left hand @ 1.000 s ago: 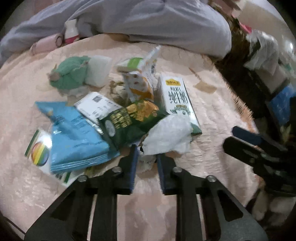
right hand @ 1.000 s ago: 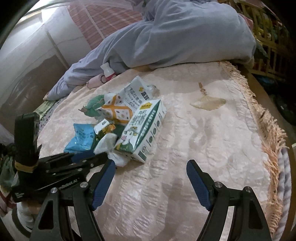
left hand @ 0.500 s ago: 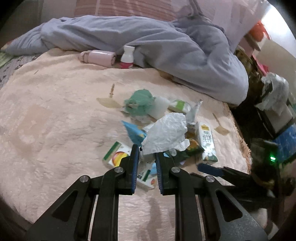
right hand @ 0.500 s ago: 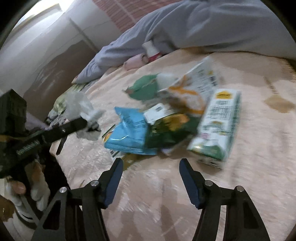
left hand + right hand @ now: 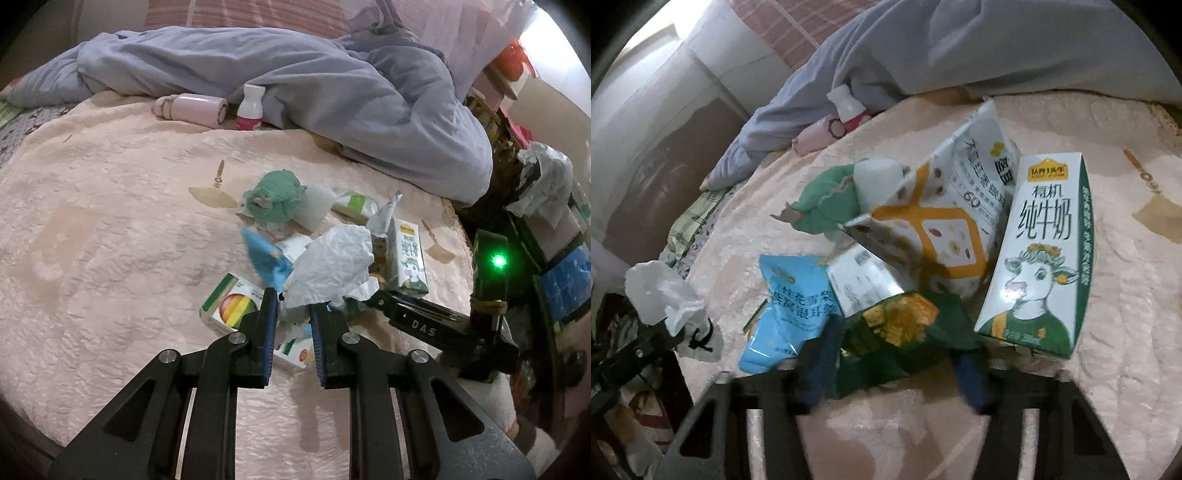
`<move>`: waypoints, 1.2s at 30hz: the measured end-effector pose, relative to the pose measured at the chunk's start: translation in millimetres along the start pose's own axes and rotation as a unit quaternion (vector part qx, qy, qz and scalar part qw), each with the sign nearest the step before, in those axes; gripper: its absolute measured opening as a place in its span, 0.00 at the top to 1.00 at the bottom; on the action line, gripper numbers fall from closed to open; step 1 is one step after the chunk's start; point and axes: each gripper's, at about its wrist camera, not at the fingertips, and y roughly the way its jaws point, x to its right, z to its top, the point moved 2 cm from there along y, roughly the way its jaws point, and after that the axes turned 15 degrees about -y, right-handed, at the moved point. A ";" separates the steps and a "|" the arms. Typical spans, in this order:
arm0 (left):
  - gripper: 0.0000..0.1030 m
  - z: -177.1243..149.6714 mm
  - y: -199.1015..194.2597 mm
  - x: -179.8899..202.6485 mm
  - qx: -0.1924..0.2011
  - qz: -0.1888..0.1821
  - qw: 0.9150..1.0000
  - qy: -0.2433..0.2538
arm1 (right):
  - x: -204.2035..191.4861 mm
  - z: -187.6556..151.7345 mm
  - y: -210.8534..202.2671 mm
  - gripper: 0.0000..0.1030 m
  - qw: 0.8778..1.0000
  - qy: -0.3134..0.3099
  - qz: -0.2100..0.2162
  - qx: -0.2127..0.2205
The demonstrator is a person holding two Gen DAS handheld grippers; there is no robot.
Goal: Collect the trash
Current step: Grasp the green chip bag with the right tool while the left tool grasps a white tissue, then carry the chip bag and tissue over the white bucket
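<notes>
A heap of trash lies on the pink bedspread [image 5: 110, 258]. My left gripper [image 5: 292, 317] is shut on a crumpled white tissue [image 5: 332, 269] and holds it lifted above the bed; the tissue also shows at the left of the right wrist view [image 5: 665, 295]. My right gripper [image 5: 894, 363] is open, its fingers on either side of a dark green snack bag [image 5: 901, 332]. Beside the bag lie a blue pouch [image 5: 790, 306], a white-and-orange pouch [image 5: 942, 229] and a white milk carton [image 5: 1041, 258].
A green cloth lump [image 5: 275, 195], a white cup [image 5: 314, 206] and a rainbow-printed box [image 5: 232, 302] lie in the heap. A grey duvet [image 5: 295, 85], a pink roll [image 5: 192, 110] and a small bottle [image 5: 251, 110] lie at the back. Cluttered shelves [image 5: 546, 221] stand at the right.
My left gripper has lifted the tissue off the heap and pulled back. My right gripper has moved in low to the heap, around the green snack bag.
</notes>
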 end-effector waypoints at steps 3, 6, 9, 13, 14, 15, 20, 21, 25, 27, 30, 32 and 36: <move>0.85 -3.9 3.3 5.2 -0.004 -0.001 1.000 0.005 | 1.5 -6.2 -6.5 0.80 1.000 -0.009 -0.004 0.007; 0.85 -7.6 7.2 12.1 -0.009 -0.001 1.000 0.008 | 1.6 -12.5 -23.8 0.82 1.000 -0.021 -0.003 0.016; 0.85 -12.3 6.7 20.5 -0.009 -0.006 1.000 0.014 | 2.6 -17.7 -39.4 0.84 0.999 -0.029 -0.005 0.021; 0.85 -18.6 5.2 30.2 -0.008 -0.006 1.000 0.025 | 2.5 -28.6 -64.8 0.85 0.999 -0.034 0.008 0.026; 0.85 -20.7 6.3 32.6 -0.011 -0.006 1.000 0.027 | 3.2 -32.6 -70.6 0.85 0.999 -0.035 0.013 0.023; 0.85 -22.6 7.2 34.3 -0.013 -0.006 1.000 0.028 | 4.5 -33.9 -73.7 0.85 0.999 -0.036 0.015 0.020; 0.85 -34.4 10.1 50.8 -0.021 -0.012 0.999 0.041 | 16.9 -52.5 -99.5 0.85 0.999 -0.020 0.018 0.025; 0.85 -36.7 10.5 54.4 -0.022 -0.013 0.999 0.045 | 18.8 -54.9 -102.6 0.85 0.999 -0.018 0.016 0.028; 0.85 -44.4 12.7 67.1 -0.027 -0.016 0.998 0.057 | 28.4 -65.3 -115.2 0.85 0.999 -0.004 0.009 0.036; 0.85 -47.5 14.5 73.6 -0.029 -0.017 0.997 0.063 | 31.2 -69.1 -120.5 0.85 0.999 -0.002 0.005 0.039; 0.85 -52.8 17.2 87.6 -0.032 -0.019 0.997 0.073 | 35.0 -73.6 -129.7 0.85 0.999 0.000 -0.001 0.043; 0.85 -56.4 18.5 95.3 -0.033 -0.021 0.996 0.079 | 37.0 -75.5 -135.0 0.85 0.999 -0.001 -0.008 0.044; 0.85 -64.5 24.3 112.0 -0.040 -0.028 0.995 0.088 | 41.9 -79.1 -143.8 0.85 0.999 -0.003 -0.021 0.044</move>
